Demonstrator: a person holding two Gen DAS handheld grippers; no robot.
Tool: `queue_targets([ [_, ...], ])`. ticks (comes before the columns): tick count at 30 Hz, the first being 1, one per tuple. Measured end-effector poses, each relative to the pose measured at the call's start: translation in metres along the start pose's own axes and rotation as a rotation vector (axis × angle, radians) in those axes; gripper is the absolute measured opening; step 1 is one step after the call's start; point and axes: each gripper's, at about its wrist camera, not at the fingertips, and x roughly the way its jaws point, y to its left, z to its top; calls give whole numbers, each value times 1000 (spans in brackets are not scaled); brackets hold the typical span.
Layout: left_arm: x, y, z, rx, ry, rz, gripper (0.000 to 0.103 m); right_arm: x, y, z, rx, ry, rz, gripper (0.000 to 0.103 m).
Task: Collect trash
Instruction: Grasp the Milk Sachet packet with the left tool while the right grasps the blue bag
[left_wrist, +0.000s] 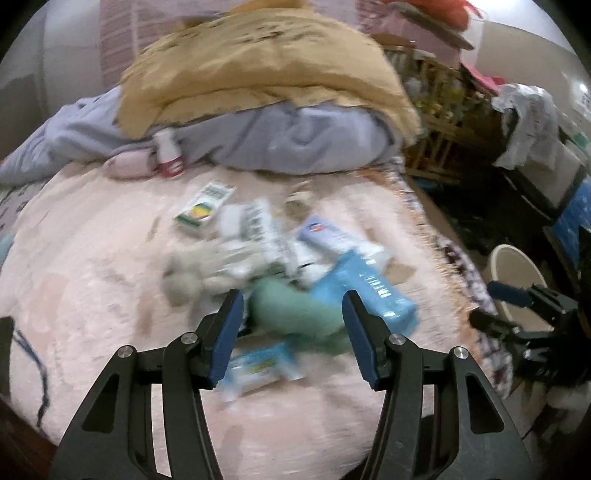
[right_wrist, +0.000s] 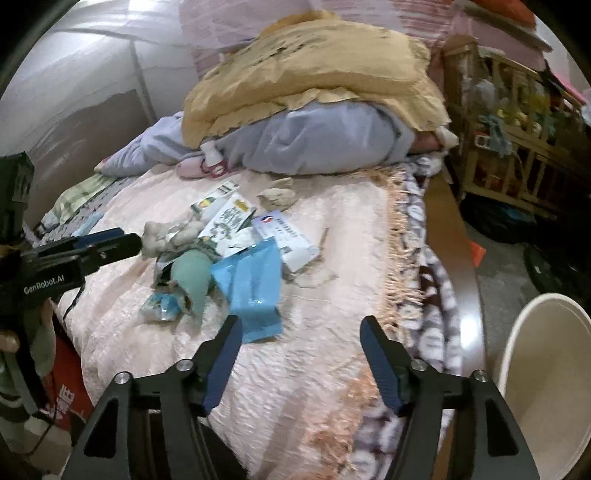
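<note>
A heap of trash lies mid-bed: a blue plastic wrapper (right_wrist: 251, 291) (left_wrist: 369, 291), a green cloth-like piece (right_wrist: 194, 275) (left_wrist: 295, 310), a small blue-white packet (right_wrist: 162, 306) (left_wrist: 258, 365), crumpled beige tissue (right_wrist: 162, 236) (left_wrist: 199, 269) and white cartons (right_wrist: 284, 236) (left_wrist: 203, 210). My left gripper (left_wrist: 293, 299) hovers open over the green piece, its pads apart from it. It also shows at the left of the right wrist view (right_wrist: 125, 238). My right gripper (right_wrist: 301, 321) stands open just short of the blue wrapper, with nothing between its fingers.
A cream bin (right_wrist: 546, 369) (left_wrist: 513, 273) stands on the floor right of the bed's fringed edge (right_wrist: 399, 258). Yellow and lilac bedding (right_wrist: 314, 70) is piled at the far end, with a red-white bottle (left_wrist: 168, 155) by it. A wooden rack (right_wrist: 517, 140) stands beyond.
</note>
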Motion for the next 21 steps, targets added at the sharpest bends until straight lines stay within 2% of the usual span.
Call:
queue_targets([
  [4, -3, 36, -12, -57, 22, 13, 54, 18, 13, 6, -34, 27, 26, 70],
  [7, -1, 56, -24, -105, 45, -4, 54, 37, 22, 11, -69, 58, 35, 72],
  [10, 5, 63, -34, -112, 73, -32, 54, 53, 30, 15, -99, 82, 47, 72],
  [16, 31, 56, -47, -51, 142, -160, 55, 84, 38, 23, -165, 134, 44, 72],
  [21, 56, 45, -51, 30, 176, -192, 56, 98, 39, 29, -182, 156, 49, 75],
])
